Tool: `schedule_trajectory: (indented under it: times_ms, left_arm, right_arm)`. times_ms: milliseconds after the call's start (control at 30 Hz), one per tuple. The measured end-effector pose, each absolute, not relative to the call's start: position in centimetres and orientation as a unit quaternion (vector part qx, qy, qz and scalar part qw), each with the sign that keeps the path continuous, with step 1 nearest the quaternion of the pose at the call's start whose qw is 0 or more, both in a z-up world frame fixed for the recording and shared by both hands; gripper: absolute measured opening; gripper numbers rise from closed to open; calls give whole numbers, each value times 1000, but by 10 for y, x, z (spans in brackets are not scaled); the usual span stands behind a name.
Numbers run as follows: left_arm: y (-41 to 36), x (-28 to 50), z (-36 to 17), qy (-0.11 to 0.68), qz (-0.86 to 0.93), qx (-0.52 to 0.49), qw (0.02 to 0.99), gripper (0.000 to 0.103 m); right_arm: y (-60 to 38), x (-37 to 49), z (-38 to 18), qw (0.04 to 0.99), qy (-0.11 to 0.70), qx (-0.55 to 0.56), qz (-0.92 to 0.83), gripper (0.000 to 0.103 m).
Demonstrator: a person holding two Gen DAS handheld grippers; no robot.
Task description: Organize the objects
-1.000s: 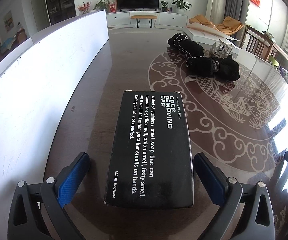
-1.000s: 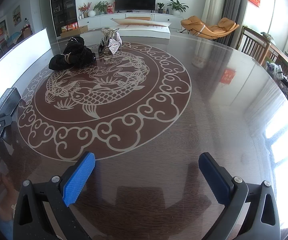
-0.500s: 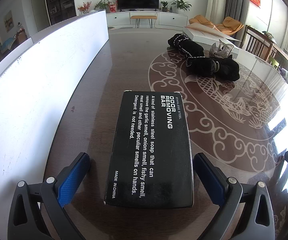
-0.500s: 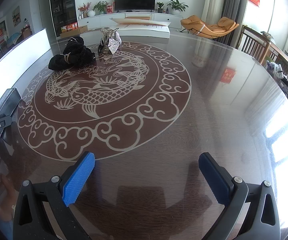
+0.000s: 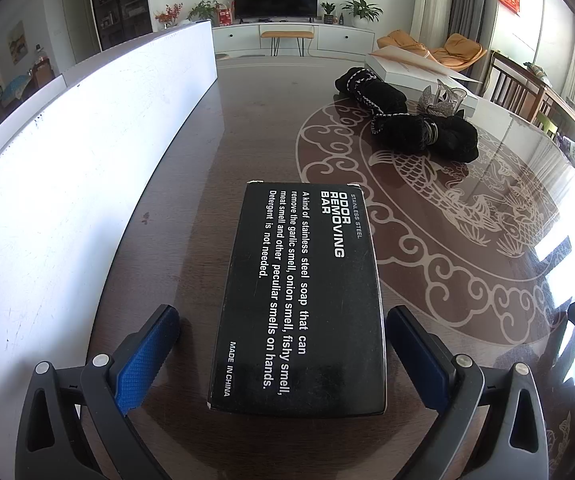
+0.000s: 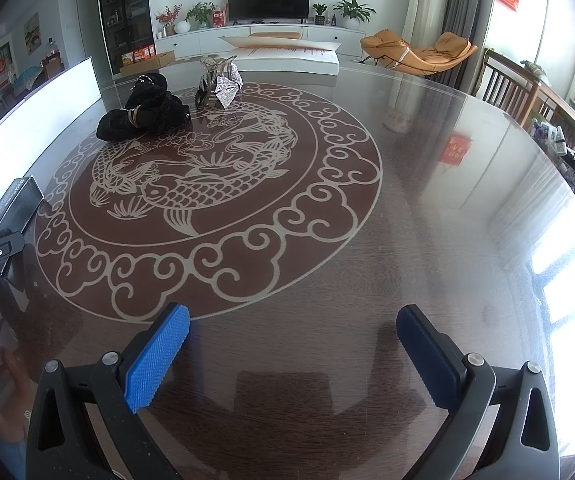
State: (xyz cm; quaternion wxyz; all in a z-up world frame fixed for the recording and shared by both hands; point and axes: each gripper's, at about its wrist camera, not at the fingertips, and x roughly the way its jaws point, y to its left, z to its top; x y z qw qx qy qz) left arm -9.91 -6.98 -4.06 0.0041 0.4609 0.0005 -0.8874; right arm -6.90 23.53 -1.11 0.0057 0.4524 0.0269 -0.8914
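Box [image 5: 299, 300] lies flat on the surface [image 5: 215, 152] at lower centre, flanked untouched by the spread left claw [image 5: 283, 354]. Closing off-centre risks twisting it away. Right claw [image 6: 293, 354] is spread, empty.

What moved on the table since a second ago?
Nothing visibly moved. The left gripper is still open around the black odor removing bar box, its pads not touching it. The right gripper still hovers open over the table, and the black cloth bundle stays put.
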Motion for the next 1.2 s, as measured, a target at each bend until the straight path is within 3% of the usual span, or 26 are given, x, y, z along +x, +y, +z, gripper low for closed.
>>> schedule_trajectory:
  times_ms: [400, 667, 867, 933, 967, 1000, 1200]
  left_arm:
    - [-68, -101, -41, 0, -887, 461, 6, 103]
    - [-69, -101, -41, 0, -887, 461, 6, 103]
    - [-69, -101, -41, 0, -887, 461, 6, 103]
    - [-69, -101, -41, 0, -887, 461, 6, 103]
    - [-69, -101, -41, 0, -887, 461, 6, 103]
    - [-69, -101, -41, 0, -887, 461, 6, 103]
    - [-69, -101, -41, 0, -887, 461, 6, 103]
  right_arm:
    - [234, -77, -12, 31, 23, 466, -884, 103]
    - [156, -174, 30, 179, 151, 439, -867, 102]
    - [71, -244, 15, 208, 277, 444, -827, 100]
    - [66, -261, 6, 197, 265, 465, -821, 90]
    - [69, -269, 4, 205, 232, 486, -817, 67]
    - [73, -273, 2, 208, 198, 502, -816, 37]
    - [119, -228, 0, 134, 112, 509, -843, 34]
